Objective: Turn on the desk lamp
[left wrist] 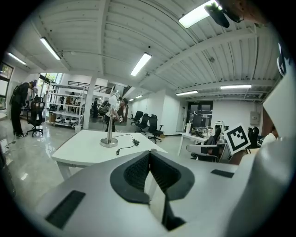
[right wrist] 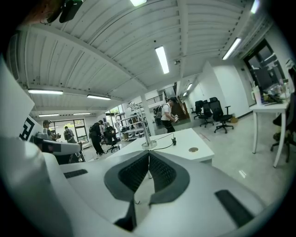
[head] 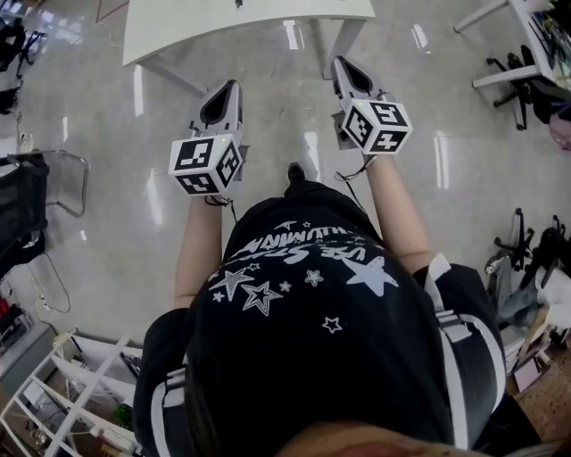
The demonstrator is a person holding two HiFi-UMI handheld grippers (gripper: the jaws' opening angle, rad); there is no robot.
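The desk [head: 241, 22] is plain white, the desk lamp [left wrist: 110, 126] silvery, its cable [left wrist: 126, 144] black. The left tongs [head: 230, 89] and right tongs [head: 343, 67] are pale grey with black ribbed pads [left wrist: 136, 172], and their cubes [head: 207, 163] are white with black square markers. The person's shirt [head: 312, 312] is black, strewn with white stars. The floor [head: 107, 178] is glossy pale grey.

The glossy pale floor [head: 98, 223] throws back streaks of the lights overhead. Up top, a ribbed white ceiling [left wrist: 115, 32] carries long tube lights [left wrist: 140, 64], all lit. A white surface [left wrist: 83, 148] on white legs stands out in the open. Beyond it, black office chairs [left wrist: 150, 126] cluster by a white wall, shelving racks [left wrist: 64, 104] line the left side, and a person [left wrist: 18, 109] stands far left near a bright window [left wrist: 50, 77].
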